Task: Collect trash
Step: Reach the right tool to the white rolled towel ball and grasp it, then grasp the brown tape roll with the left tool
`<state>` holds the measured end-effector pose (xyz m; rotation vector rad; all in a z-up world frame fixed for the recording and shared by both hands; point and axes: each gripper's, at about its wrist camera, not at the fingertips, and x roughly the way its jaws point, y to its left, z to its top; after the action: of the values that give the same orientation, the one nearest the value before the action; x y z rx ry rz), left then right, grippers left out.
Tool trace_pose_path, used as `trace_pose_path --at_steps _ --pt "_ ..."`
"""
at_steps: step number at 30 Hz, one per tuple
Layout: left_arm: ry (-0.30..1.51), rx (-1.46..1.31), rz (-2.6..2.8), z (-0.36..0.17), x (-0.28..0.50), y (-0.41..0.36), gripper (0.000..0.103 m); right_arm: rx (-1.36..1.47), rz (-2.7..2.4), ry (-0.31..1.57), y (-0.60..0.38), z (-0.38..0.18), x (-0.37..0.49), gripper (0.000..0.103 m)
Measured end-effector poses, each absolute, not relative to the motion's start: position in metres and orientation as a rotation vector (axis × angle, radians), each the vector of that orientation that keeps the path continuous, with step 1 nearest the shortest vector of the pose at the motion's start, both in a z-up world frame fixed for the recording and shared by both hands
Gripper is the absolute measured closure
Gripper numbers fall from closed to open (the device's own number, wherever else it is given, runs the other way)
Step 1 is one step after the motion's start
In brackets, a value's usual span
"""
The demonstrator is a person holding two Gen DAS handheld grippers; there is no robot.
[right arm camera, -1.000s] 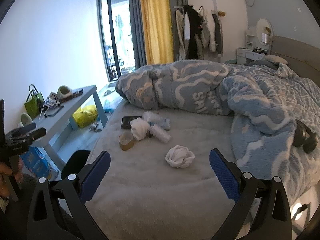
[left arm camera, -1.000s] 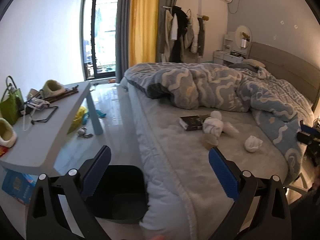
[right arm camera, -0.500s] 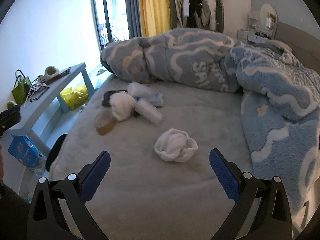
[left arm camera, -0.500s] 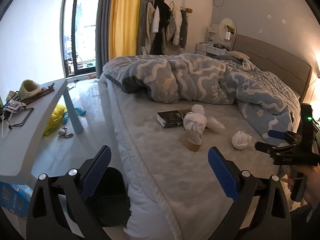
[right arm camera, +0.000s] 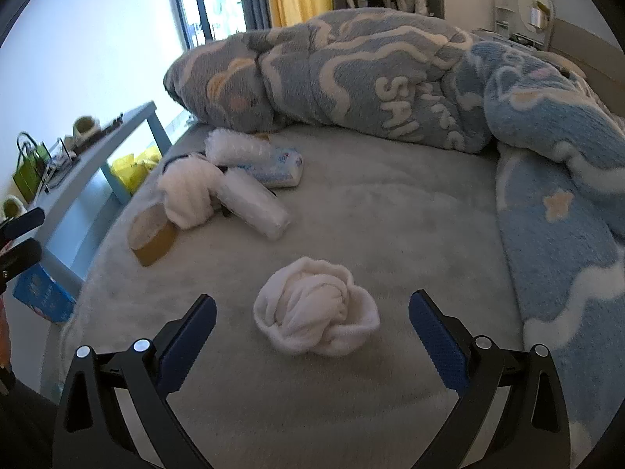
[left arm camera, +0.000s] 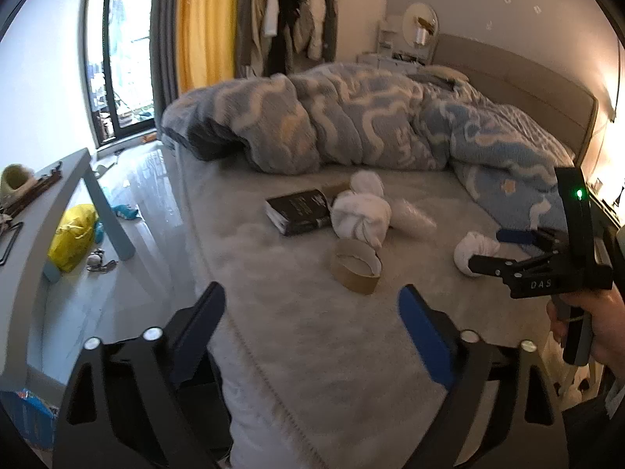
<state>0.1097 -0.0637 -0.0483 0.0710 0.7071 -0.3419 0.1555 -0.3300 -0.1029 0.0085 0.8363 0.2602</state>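
Note:
A white balled-up sock lies on the grey bed, just ahead of my open, empty right gripper. It also shows in the left wrist view, with the right gripper beside it. Further left lie a brown tape roll, another white sock ball, a clear plastic roll and a tissue pack. My left gripper is open and empty, above the bed's edge, short of the tape roll.
A black book lies by the socks. A rumpled blue quilt covers the far bed. A grey side table stands left, a yellow bag under it. A black bin sits below my left gripper.
Both grippers have moved forward over the bed. The right one has closed in on the lone white sock; the left now faces the tape roll. Jaws stay open.

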Motion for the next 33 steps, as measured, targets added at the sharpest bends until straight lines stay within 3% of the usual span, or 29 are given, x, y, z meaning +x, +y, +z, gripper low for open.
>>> trace_pose_path --at_steps 3,5,14,27,33 --pt "0.732 0.056 -0.370 -0.057 0.119 -0.072 0.017 0.010 0.270 0.855 -0.330 -0.109 0.163 0.013" --pt "0.744 0.042 -0.385 -0.060 0.124 -0.076 0.019 0.006 0.268 0.873 -0.331 -0.114 0.167 0.024" --pt "0.772 0.016 -0.377 -0.069 0.138 -0.099 0.022 0.020 0.307 0.901 -0.327 -0.123 0.173 0.049" --pt "0.835 0.004 -0.327 -0.092 0.160 -0.117 0.029 0.127 0.312 0.810 -0.342 -0.101 0.168 0.051" --pt "0.851 -0.022 -0.314 -0.102 0.170 -0.116 0.042 0.179 0.336 0.770 -0.342 -0.088 0.171 0.051"
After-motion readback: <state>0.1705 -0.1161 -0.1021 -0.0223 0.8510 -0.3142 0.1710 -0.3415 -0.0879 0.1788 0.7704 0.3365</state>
